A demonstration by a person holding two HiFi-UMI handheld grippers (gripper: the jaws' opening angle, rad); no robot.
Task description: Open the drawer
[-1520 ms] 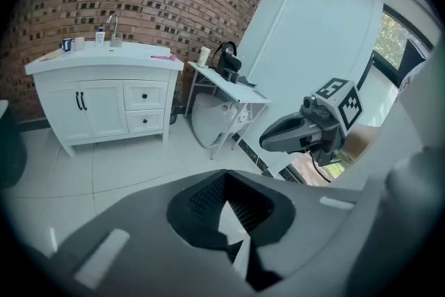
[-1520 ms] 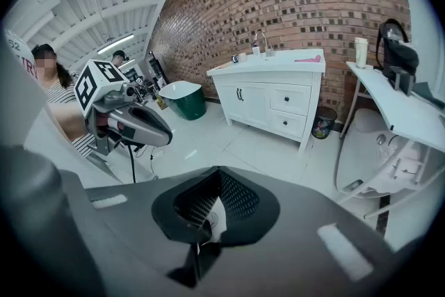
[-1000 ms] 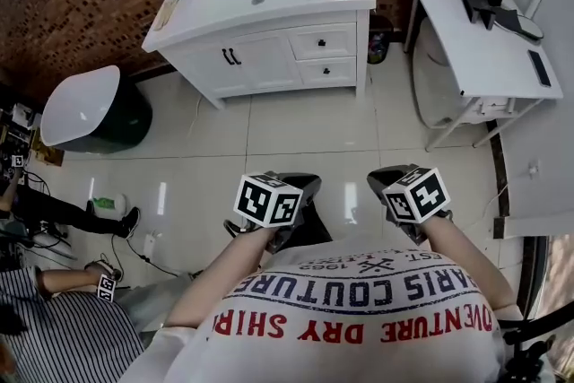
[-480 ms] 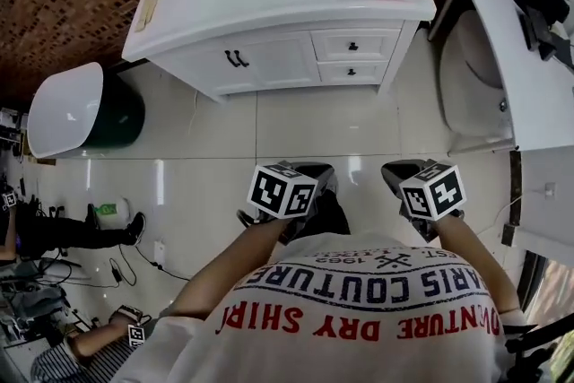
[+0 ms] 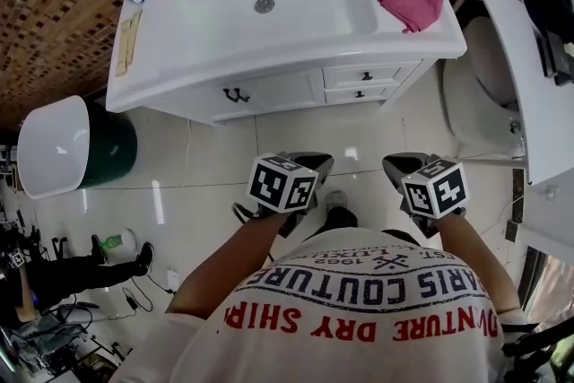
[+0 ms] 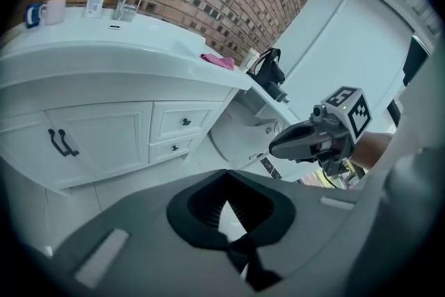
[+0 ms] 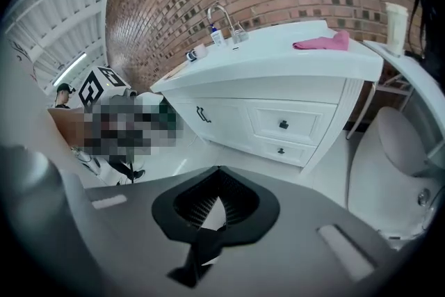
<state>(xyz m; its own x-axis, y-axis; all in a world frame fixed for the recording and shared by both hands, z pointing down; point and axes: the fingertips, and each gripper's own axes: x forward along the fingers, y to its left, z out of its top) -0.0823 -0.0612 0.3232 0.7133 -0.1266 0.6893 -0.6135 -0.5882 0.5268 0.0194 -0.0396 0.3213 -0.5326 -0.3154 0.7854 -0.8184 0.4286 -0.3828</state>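
Note:
A white vanity (image 5: 269, 40) with a sink stands ahead. Its two small drawers sit at the right front, both closed: the upper drawer (image 5: 366, 75) (image 6: 185, 122) (image 7: 284, 124) and the lower drawer (image 5: 359, 93) (image 6: 174, 147) (image 7: 280, 150), each with a dark knob. My left gripper (image 5: 314, 161) (image 6: 226, 172) hangs over the tiled floor, short of the vanity, its jaws together and empty. My right gripper (image 5: 399, 166) (image 7: 219, 169) is level with it to the right, also shut and empty, and points toward the drawers. Neither touches the vanity.
A pink cloth (image 5: 411, 1) lies on the vanity top; a bottle and cups stand at its back left. A white table (image 5: 538, 103) and a white toilet (image 5: 475, 94) stand right. A white-and-green tub (image 5: 54, 143) is left. A person (image 5: 54, 282) sits on the floor.
Both grippers have moved forward toward the vanity, which now lies much nearer and lower in the head view. Both stay shut and empty.

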